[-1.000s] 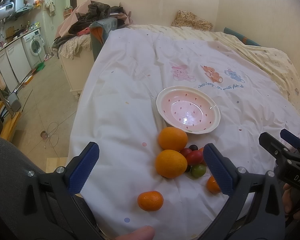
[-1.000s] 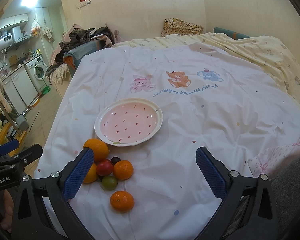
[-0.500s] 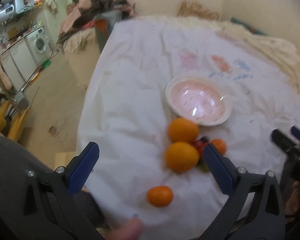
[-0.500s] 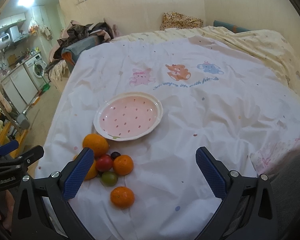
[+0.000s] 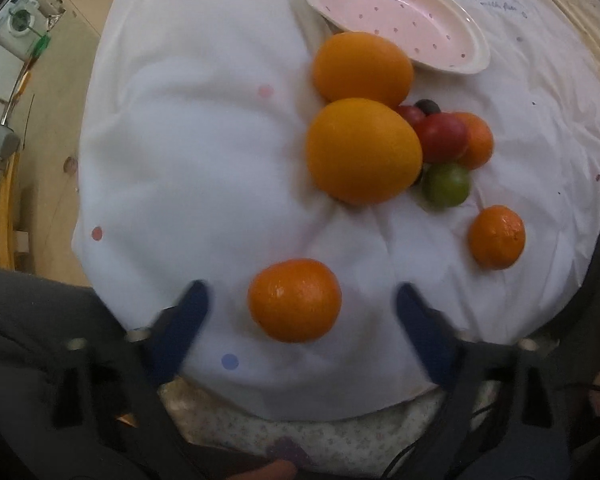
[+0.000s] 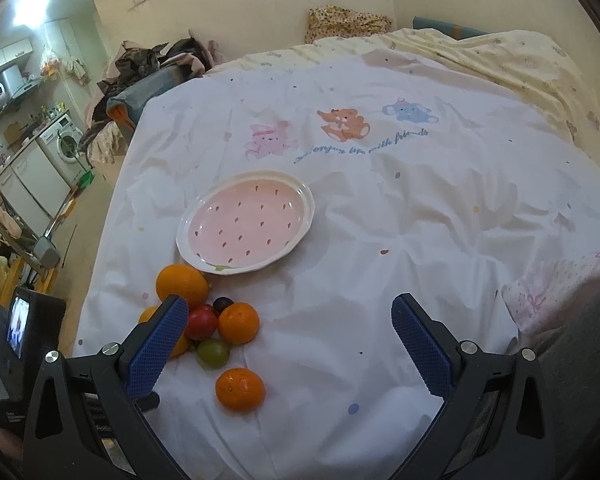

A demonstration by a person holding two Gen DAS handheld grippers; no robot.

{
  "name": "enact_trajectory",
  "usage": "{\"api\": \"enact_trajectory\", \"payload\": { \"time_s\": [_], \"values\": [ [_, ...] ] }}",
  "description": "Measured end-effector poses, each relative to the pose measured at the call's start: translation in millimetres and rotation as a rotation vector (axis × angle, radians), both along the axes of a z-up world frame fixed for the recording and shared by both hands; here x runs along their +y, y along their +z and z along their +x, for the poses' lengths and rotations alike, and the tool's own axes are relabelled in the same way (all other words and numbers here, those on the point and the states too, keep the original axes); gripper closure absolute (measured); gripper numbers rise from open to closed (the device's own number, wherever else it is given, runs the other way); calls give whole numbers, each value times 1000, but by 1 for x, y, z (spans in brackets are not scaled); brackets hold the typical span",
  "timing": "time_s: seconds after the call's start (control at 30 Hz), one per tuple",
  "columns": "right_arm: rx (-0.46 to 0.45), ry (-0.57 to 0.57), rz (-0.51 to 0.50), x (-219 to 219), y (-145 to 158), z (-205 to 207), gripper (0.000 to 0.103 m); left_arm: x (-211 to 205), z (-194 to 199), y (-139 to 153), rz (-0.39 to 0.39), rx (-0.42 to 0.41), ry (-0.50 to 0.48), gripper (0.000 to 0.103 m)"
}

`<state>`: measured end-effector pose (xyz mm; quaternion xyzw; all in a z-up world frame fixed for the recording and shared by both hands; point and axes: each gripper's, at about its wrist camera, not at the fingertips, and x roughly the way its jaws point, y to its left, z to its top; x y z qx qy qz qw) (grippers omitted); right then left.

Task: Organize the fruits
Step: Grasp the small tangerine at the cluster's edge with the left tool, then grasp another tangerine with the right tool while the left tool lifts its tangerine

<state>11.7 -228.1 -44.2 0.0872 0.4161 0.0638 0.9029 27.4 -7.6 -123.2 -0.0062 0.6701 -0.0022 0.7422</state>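
The white cartoon-printed bedsheet (image 6: 380,240) covers a soft bed; its near edge carries the fruit, with a washing machine (image 6: 66,146) visible in the room beyond. The pink strawberry-patterned ceramic plate (image 6: 246,222) sits inward from that edge, empty. Two large oranges (image 5: 362,150) touch it and a cluster of small fruit. The small round tangerine (image 5: 294,300) lies apart, nearest the edge, between the spread fingers of the left gripper (image 5: 300,308). It is probably light, firm and prone to rolling; grip across its widest part. The right gripper (image 6: 290,334) hangs open, empty.
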Motion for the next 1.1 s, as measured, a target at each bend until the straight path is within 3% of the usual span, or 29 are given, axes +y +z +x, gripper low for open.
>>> {"api": "enact_trajectory", "payload": {
  "time_s": [0.17,0.3,0.33,0.5,0.67,0.87,1.0,1.1],
  "values": [
    [9,-1,4,-1,-1,1,0,0,-4,-4,-3,38,9,35],
    [20,-6,9,-1,-3,3,0,1,-12,-4,-3,41,1,62],
    [23,-4,8,-1,-3,4,0,-1,-13,-4,8,37,-4,64],
    [16,3,-2,1,-3,3,0,-6,-14,14,-30,-15,-15,66],
    [21,-8,1,-2,-4,3,0,-5,-9,48,-52,-155,-2,66],
    [46,-6,-5,-2,-8,6,0,9,34,91,-32,-305,3,66],
    [155,48,-47,10,-24,13,0,16,52,107,-33,-362,-1,66],
    [309,166,-85,34,-51,20,0,17,65,108,-28,-400,0,66]
  ]
}}
